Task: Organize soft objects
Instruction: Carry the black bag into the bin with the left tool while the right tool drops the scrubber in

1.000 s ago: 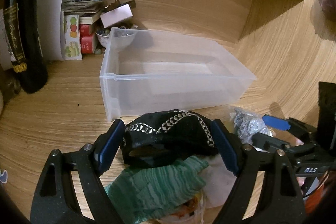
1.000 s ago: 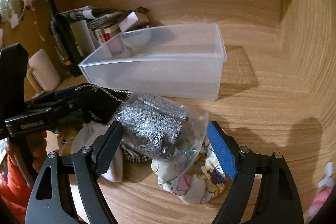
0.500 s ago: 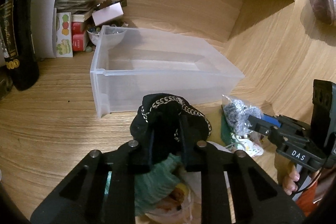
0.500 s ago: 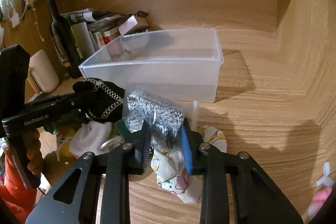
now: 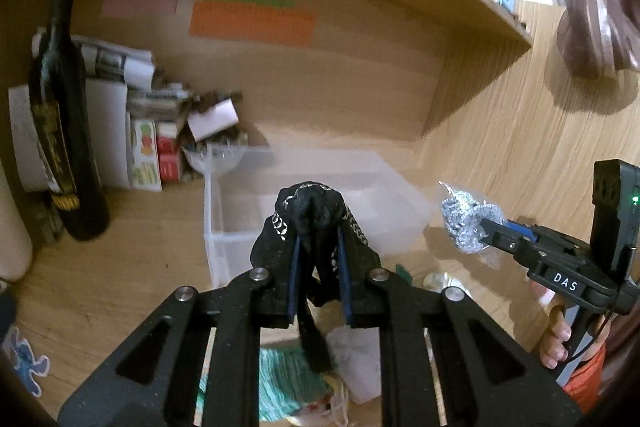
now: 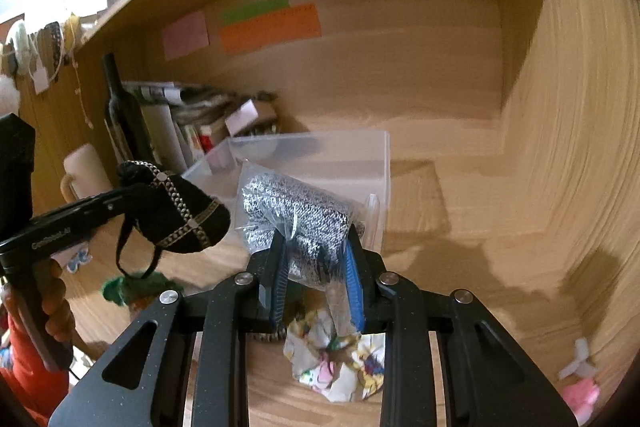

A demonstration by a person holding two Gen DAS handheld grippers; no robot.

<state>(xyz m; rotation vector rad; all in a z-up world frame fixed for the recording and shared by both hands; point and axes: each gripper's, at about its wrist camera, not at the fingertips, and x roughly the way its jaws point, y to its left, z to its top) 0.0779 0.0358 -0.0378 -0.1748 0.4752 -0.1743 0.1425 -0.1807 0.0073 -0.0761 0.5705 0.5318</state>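
My left gripper [image 5: 318, 267] is shut on a black fabric piece with silver chain trim [image 5: 312, 215] and holds it in the air in front of the clear plastic bin [image 5: 240, 239]. It also shows in the right wrist view [image 6: 180, 215]. My right gripper [image 6: 316, 275] is shut on a bagged silver-grey knit item [image 6: 296, 211], lifted above the desk before the bin [image 6: 384, 163]. It shows in the left wrist view too [image 5: 468, 219]. A green knit cloth [image 5: 280, 383], a white cloth [image 5: 356, 359] and a floral cloth [image 6: 340, 367] lie on the desk below.
A dark bottle [image 5: 60, 131], papers and small boxes [image 5: 148, 155] stand at the back left beside a small bowl [image 5: 212, 157]. A white mug [image 6: 86, 171] stands left. Coloured notes [image 5: 252, 19] hang on the back wall. A wooden side wall [image 6: 560, 147] rises on the right.
Both grippers closed on their items and lifted them off the pile. The views now sit higher and tilted up, with the bin lower in frame.
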